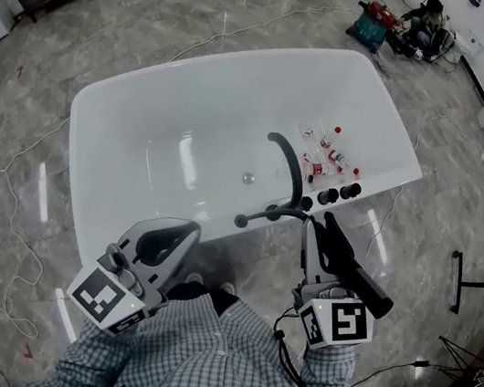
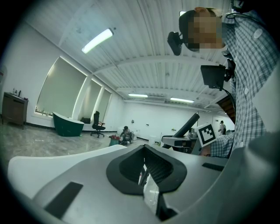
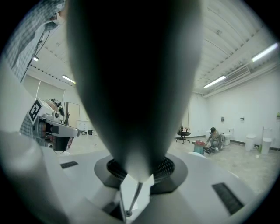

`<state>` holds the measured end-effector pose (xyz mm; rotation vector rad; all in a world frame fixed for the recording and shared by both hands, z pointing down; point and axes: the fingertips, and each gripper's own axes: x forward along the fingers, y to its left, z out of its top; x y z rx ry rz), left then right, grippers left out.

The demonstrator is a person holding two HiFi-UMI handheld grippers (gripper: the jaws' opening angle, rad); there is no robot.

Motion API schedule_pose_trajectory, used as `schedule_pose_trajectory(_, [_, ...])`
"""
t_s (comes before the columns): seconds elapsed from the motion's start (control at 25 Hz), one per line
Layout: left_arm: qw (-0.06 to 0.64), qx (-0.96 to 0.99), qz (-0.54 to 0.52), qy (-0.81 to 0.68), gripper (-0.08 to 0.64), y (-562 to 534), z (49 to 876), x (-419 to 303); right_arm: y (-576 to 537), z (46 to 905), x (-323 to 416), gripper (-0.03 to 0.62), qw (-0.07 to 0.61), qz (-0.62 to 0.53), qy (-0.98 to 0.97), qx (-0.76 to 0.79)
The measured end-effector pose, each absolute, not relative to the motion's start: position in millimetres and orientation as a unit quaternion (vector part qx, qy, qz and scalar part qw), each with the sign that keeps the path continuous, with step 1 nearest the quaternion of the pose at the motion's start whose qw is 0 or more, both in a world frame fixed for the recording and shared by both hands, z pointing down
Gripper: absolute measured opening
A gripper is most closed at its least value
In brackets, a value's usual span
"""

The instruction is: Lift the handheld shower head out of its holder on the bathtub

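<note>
The black handheld shower head (image 1: 361,279) lies slanted along my right gripper (image 1: 316,236), off the tub's near rim, and the gripper is shut on its handle. In the right gripper view its dark body (image 3: 131,87) fills the middle, tapering down between the pads of the right gripper (image 3: 136,177). The left gripper view shows it as a slanted black bar (image 2: 191,123). The black spout (image 1: 289,164) arches over the white bathtub (image 1: 148,97), with two knobs (image 1: 338,194) beside it. My left gripper (image 1: 182,228) hangs near the tub's front edge, shut and empty (image 2: 148,177).
Several small bottles (image 1: 323,156) stand on the tub's right ledge. Cables (image 1: 10,193) trail over the marble floor at the left. A person (image 1: 427,21) sits among gear at the far right, and black stands (image 1: 478,276) rise at the right.
</note>
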<state>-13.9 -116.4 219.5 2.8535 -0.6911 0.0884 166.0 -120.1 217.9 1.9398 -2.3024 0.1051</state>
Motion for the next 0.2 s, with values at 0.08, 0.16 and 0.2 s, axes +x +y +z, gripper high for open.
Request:
schedule_pose_trajectory(0.08, [0.102, 0.966, 0.029, -0.234, 0.006, -115.9, 219.4, -14.5, -117.8, 222.7, 166.9, 0.110, 0.057, 0.040, -0.763, 0.642])
schedule_pose_trajectory(0.16, [0.103, 0.966, 0.028, -0.234, 0.006, -115.7, 219.7, -14.4, -112.8, 236.3, 169.7, 0.110, 0.040, 0.052, -0.765, 0.641])
schedule_pose_trajectory(0.2, [0.103, 0.967, 0.027, -0.233, 0.006, -115.6, 220.1, -14.4, -110.1, 243.8, 171.4, 0.110, 0.030, 0.059, -0.765, 0.640])
